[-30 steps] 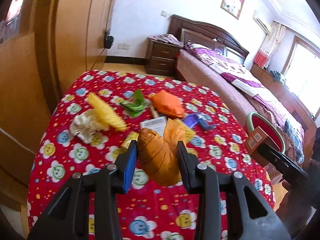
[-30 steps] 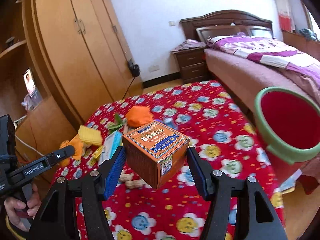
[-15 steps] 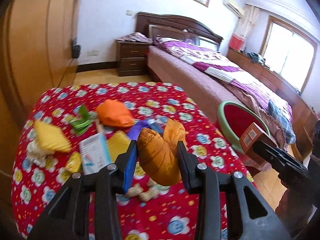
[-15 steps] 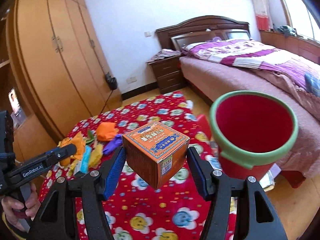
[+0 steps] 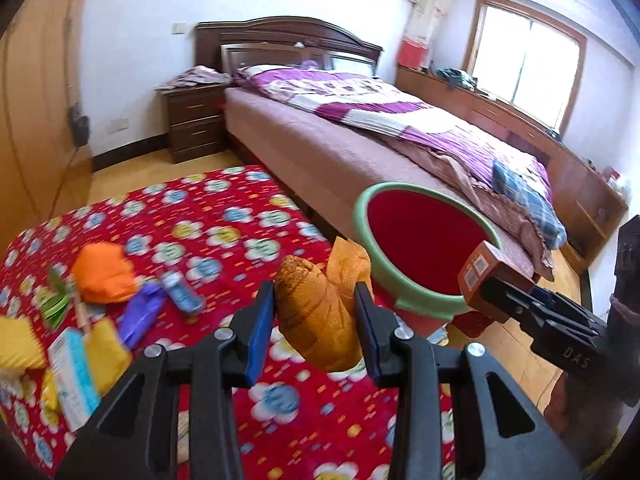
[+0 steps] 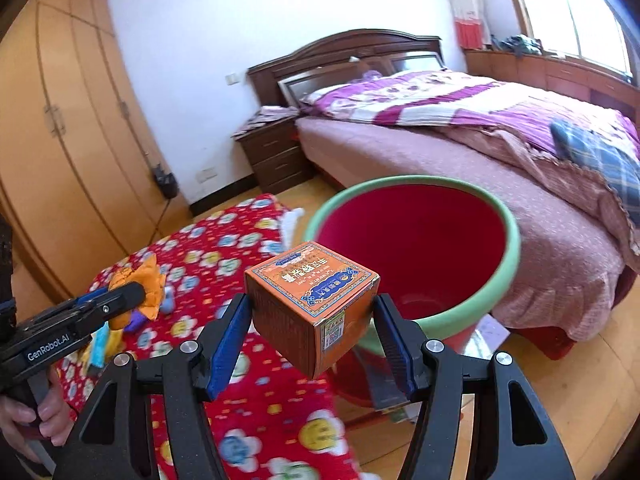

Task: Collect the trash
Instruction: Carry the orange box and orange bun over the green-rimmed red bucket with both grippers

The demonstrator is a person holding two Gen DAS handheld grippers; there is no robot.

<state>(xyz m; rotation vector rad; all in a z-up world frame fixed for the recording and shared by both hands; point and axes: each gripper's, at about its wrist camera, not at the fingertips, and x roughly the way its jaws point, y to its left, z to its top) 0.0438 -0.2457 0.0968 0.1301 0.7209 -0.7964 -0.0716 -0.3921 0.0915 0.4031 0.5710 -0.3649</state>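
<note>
Red bucket (image 6: 420, 248) rim just beyond orange box (image 6: 316, 304), gripped.

Red flowered table cover (image 5: 224, 236) carries loose trash left of the jaws: orange wad (image 5: 105, 272), purple wrapper (image 5: 140, 316), blue-white carton (image 5: 74, 376). Red bin (image 5: 424, 304) on floor, right.

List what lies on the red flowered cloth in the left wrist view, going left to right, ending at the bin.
Yellow packet → white and blue box → orange bag → purple wrapper → blue wrapper → crumpled orange cloth held in the left claw → red bin with green rim.
</note>
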